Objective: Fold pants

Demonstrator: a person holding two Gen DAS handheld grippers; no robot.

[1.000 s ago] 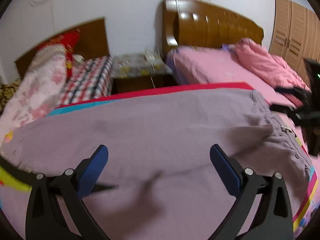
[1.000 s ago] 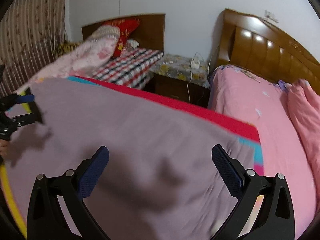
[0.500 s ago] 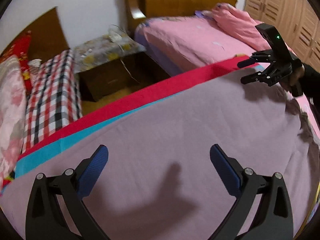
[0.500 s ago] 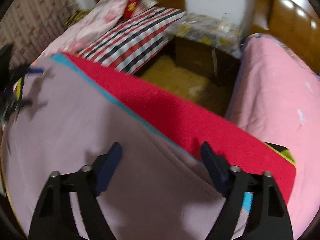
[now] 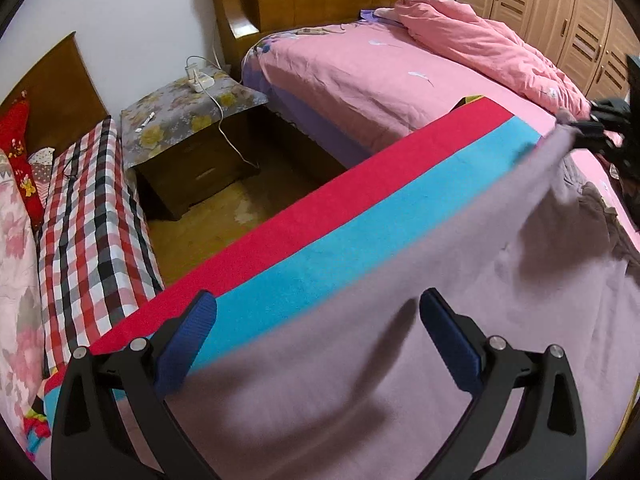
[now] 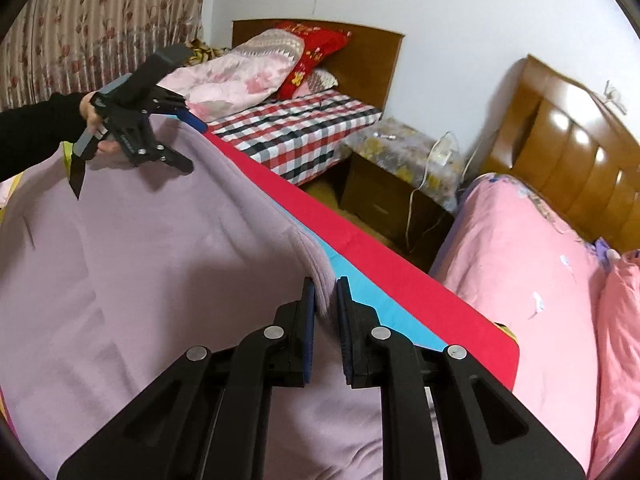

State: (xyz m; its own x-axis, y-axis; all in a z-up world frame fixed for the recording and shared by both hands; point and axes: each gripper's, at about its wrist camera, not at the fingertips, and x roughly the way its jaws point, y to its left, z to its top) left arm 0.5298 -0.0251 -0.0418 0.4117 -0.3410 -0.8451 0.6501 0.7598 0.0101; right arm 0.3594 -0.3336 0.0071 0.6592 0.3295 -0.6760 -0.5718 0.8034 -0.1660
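Mauve pants (image 5: 400, 352) lie spread on a red and cyan striped cover (image 5: 360, 216). My left gripper (image 5: 316, 320) is open, its blue pads straddling the far edge of the pants. It also shows in the right wrist view (image 6: 188, 140) at the pants' far left corner. My right gripper (image 6: 326, 296) is shut on the far edge of the pants (image 6: 160, 260), pinching a ribbed fold. In the left wrist view it (image 5: 588, 124) lifts that edge at the far right.
A pink bed (image 5: 380, 64) with a crumpled pink quilt (image 5: 492, 40) lies to the right. A nightstand (image 5: 188, 120) with a charger stands in the gap. A checked bed (image 5: 88, 220) with pillows lies to the left. Wardrobe doors (image 5: 560, 12) stand behind.
My right gripper has closed on the far edge of the pants and lifted it. My left gripper has moved to the far edge on its side, still open.
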